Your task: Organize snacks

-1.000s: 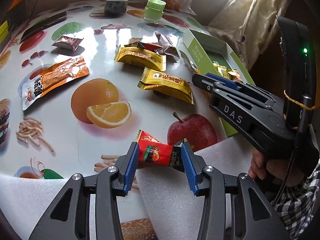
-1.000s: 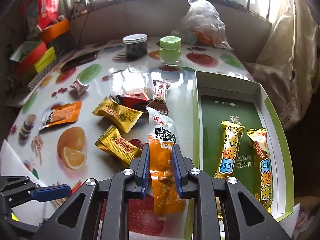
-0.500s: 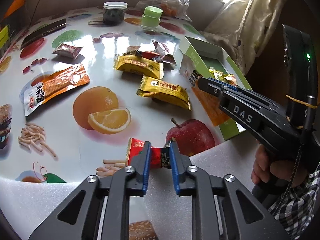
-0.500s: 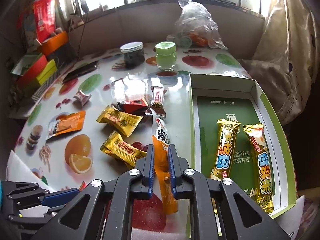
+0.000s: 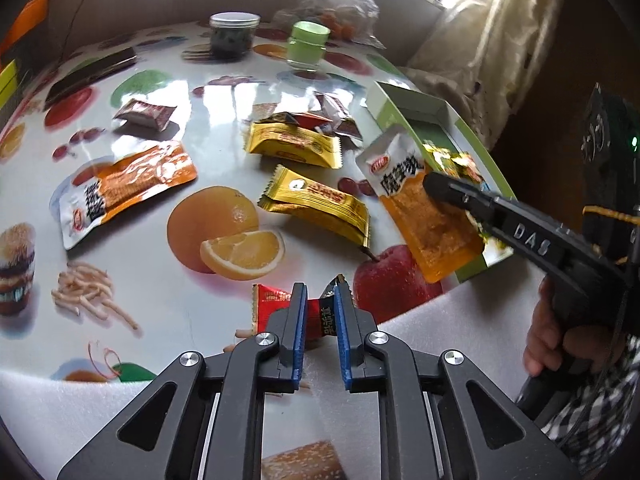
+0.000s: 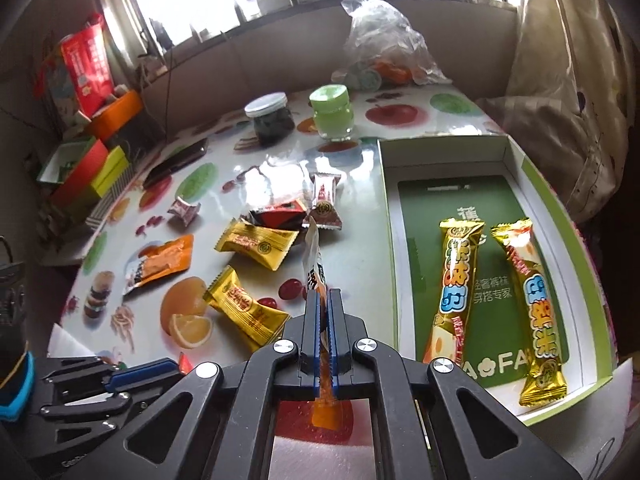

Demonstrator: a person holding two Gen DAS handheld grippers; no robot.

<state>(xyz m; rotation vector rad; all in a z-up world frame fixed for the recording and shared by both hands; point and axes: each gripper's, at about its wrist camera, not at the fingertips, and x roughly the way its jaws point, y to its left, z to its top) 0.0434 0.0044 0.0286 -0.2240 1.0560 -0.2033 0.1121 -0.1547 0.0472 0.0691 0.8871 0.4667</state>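
Note:
My left gripper (image 5: 320, 292) is shut on a small red and black snack packet (image 5: 276, 304) at the near edge of the table. My right gripper (image 6: 323, 300) has its jaws closing tight on an orange pouch (image 6: 314, 264), pads pressing on it. That pouch stands edge-on in the right wrist view. In the left wrist view the orange pouch (image 5: 432, 220) hangs off the table beside the green box (image 5: 404, 100), with the right gripper (image 5: 436, 184) clamped on its side. The green box (image 6: 560, 216) holds two golden bars (image 6: 456, 288).
Two yellow packets (image 5: 316, 204), a second orange pouch (image 5: 128, 188) and small dark packets (image 5: 144, 114) lie on the fruit-print table. A dark jar (image 6: 274, 120), a green jar (image 6: 332, 116) and a plastic bag (image 6: 384, 52) stand at the back. White foam (image 5: 452, 332) covers the near edge.
The left jaws have closed on the red packet. The right jaws have closed on the orange pouch, which has come up off the table and turned on edge.

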